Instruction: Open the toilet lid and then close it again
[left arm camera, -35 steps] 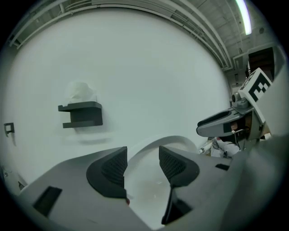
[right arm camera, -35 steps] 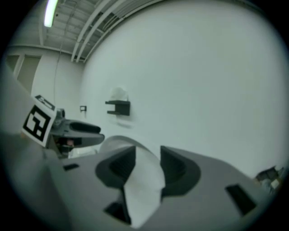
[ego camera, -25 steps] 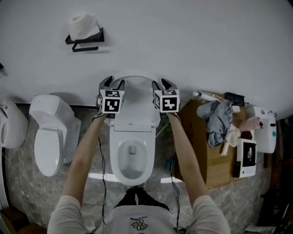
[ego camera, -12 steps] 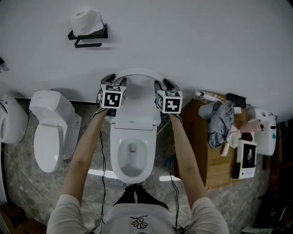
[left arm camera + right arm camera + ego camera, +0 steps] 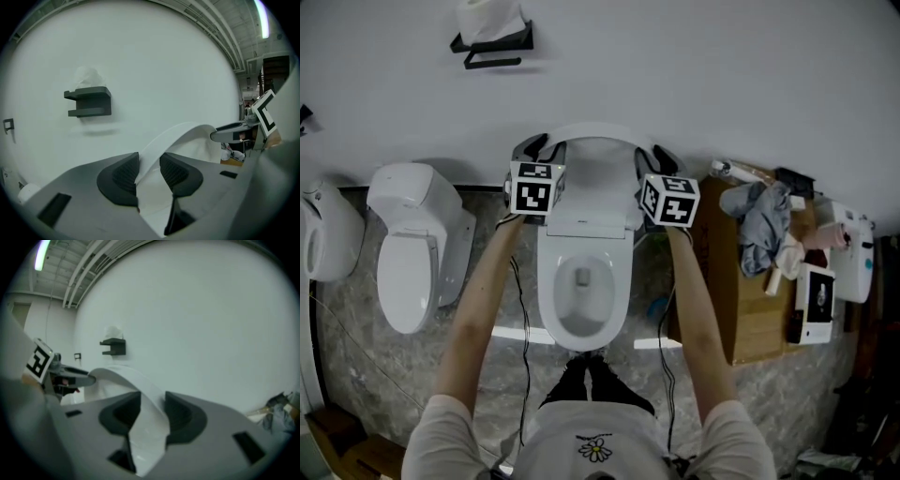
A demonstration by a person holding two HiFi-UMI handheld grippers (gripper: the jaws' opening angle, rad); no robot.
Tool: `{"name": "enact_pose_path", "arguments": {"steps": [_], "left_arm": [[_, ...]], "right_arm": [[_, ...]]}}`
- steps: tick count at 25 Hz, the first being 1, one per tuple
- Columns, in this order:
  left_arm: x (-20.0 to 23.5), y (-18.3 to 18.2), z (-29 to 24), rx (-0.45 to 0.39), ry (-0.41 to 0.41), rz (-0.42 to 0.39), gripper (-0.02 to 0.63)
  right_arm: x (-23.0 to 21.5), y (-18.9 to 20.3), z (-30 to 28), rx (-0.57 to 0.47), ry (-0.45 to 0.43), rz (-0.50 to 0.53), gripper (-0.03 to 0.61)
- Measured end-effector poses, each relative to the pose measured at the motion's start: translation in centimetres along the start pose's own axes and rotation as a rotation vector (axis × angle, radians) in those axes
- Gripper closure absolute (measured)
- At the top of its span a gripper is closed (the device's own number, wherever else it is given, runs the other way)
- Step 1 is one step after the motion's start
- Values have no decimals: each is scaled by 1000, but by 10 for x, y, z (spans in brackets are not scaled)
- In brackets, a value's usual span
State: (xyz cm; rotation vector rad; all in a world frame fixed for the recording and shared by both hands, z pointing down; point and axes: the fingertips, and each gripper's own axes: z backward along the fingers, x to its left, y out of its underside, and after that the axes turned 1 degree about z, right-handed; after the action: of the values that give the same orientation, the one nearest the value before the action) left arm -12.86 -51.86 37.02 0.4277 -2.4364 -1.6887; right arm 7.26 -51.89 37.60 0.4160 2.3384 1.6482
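- We see the toilet lid standing raised at 12 o'clock of the bowl.
- The left tongs, jaws just closing, clamp its 9 o'clock rim.
- The right tongs clamp its 3 o'clock rim, equally near.

Toilet lid: white, smooth, with a rounded top edge. State: open. It stands close to upright at the back of the toilet, hinge end down behind the seat, inner face turned toward the bowl. Its top edge is close to the white wall; contact with the wall cannot be told. In both gripper views its side edge shows as a thin, curved white band rising to the arched top. The seat is down and the bowl is uncovered. The toilet is white and backs onto the wall.
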Motion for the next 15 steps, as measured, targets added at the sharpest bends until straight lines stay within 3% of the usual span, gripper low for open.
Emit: {"name": "enact_pose_path", "arguments": {"steps": [9,15], "left_arm": [[-18,13,48,-78,-5,-32,457],[-34,32,87,-39,-9,-68,454]], "right_arm": [[17,15,46,-35,0,40,408],[32,34,84,-46,-17,63,407]]}}
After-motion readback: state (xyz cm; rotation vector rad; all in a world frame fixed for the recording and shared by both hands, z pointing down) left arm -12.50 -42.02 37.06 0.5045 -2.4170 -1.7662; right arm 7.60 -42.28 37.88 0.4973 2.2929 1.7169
